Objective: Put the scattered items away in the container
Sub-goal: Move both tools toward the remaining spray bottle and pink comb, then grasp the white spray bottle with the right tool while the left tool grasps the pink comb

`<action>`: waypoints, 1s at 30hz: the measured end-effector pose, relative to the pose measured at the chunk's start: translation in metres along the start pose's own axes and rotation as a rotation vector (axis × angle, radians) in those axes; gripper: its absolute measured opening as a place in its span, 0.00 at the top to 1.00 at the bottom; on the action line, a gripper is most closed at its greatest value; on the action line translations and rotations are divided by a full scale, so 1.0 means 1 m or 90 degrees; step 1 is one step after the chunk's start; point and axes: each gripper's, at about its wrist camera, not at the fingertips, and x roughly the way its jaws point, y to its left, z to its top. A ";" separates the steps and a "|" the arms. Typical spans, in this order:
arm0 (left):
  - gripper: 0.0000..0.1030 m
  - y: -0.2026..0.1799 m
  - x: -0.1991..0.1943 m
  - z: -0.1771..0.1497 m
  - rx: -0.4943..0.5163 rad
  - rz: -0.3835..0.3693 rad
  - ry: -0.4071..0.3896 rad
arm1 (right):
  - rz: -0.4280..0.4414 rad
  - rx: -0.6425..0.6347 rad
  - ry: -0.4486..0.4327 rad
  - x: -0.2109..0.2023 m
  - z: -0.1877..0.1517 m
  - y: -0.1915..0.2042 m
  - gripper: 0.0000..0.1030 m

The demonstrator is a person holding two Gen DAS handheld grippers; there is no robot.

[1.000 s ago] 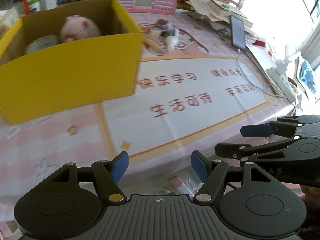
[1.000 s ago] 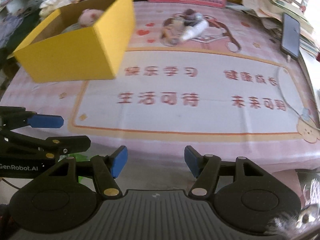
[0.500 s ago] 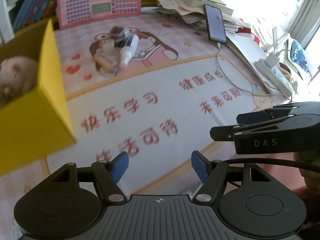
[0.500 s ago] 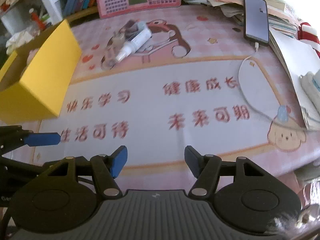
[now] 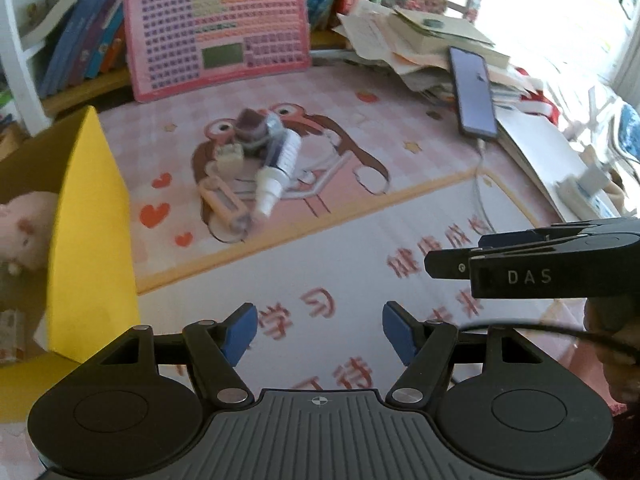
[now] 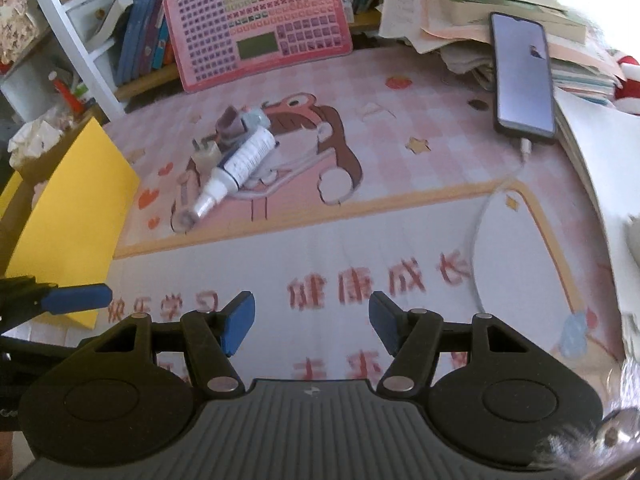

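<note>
A small heap of items lies on the pink table mat: a white spray bottle (image 5: 276, 172) (image 6: 236, 168), a purple-capped piece (image 5: 250, 128) (image 6: 232, 120), a beige plug-like piece (image 5: 230, 156) and a clear tube (image 5: 224, 204). The yellow box (image 5: 92, 236) (image 6: 68, 216) stands at the left, with a pink plush toy (image 5: 24, 228) inside. My left gripper (image 5: 320, 332) is open and empty, well short of the heap. My right gripper (image 6: 312, 322) is open and empty too, and it also shows from the side in the left wrist view (image 5: 520, 268).
A pink keyboard toy (image 5: 218, 28) leans at the back. A phone (image 5: 474, 92) on a white cable (image 6: 480, 232) rests on a stack of papers (image 6: 480, 20) at the right. Books fill the shelves behind.
Both grippers have swung right and forward, away from the yellow box, toward the heap of items. The box has slid to the left edge of both views. Neither opening has changed.
</note>
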 end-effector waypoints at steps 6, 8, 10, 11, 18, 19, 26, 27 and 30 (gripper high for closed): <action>0.31 0.013 0.003 0.016 -0.059 0.045 -0.018 | 0.030 -0.014 -0.006 0.023 0.031 0.001 0.40; 0.31 0.016 0.007 0.022 -0.077 0.060 -0.020 | 0.034 -0.028 -0.012 0.035 0.045 0.005 0.41; 0.31 0.017 0.012 0.026 -0.090 0.071 -0.021 | 0.039 -0.043 -0.019 0.049 0.059 0.011 0.41; 0.31 0.017 0.014 0.028 -0.095 0.077 -0.023 | 0.042 -0.047 -0.021 0.055 0.065 0.014 0.42; 0.31 0.018 0.022 0.033 -0.106 0.105 -0.017 | 0.074 -0.075 -0.020 0.101 0.101 0.045 0.46; 0.31 0.019 0.023 0.034 -0.108 0.110 -0.016 | 0.075 -0.081 -0.017 0.107 0.105 0.049 0.46; 0.32 0.024 0.032 0.043 -0.126 0.143 -0.018 | 0.075 -0.086 0.015 0.134 0.111 0.056 0.50; 0.32 0.024 0.034 0.045 -0.128 0.146 -0.017 | 0.078 -0.087 0.019 0.137 0.110 0.054 0.51; 0.32 0.024 0.038 0.050 -0.123 0.145 -0.022 | 0.105 -0.077 0.025 0.139 0.112 0.047 0.55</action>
